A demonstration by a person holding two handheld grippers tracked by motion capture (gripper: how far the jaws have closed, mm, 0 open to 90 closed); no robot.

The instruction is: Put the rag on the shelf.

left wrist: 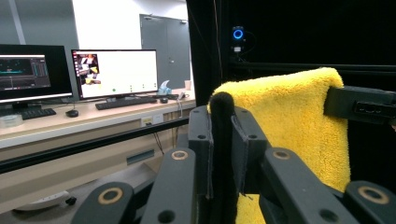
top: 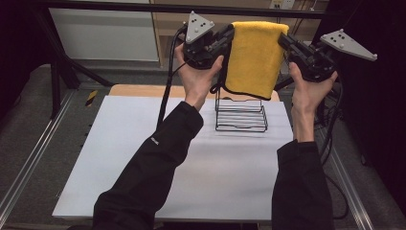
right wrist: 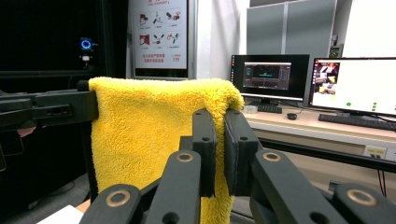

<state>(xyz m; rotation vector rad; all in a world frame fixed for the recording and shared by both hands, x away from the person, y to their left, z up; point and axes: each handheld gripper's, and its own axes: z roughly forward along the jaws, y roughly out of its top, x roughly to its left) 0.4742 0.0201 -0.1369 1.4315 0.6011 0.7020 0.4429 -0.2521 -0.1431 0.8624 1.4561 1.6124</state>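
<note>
A folded yellow towel [top: 255, 57] hangs in the air, held high above the far end of the white table [top: 191, 172]. My left gripper [top: 229, 32] is shut on the towel's upper left corner and my right gripper [top: 283, 38] is shut on its upper right corner. In the left gripper view the towel [left wrist: 299, 126] drapes past my closed jaws, with the other gripper [left wrist: 362, 105] at its far edge. The right gripper view shows the towel [right wrist: 144, 135] pinched between my jaws. Below the towel stands a black wire rack [top: 241, 115] on the table.
The table's wooden far edge [top: 143, 90] lies behind the rack. Metal rails [top: 28, 163] run along both sides. A desk with monitors [left wrist: 114, 72] and keyboards stands beyond the work area. A dark frame bar [top: 143, 7] crosses the top.
</note>
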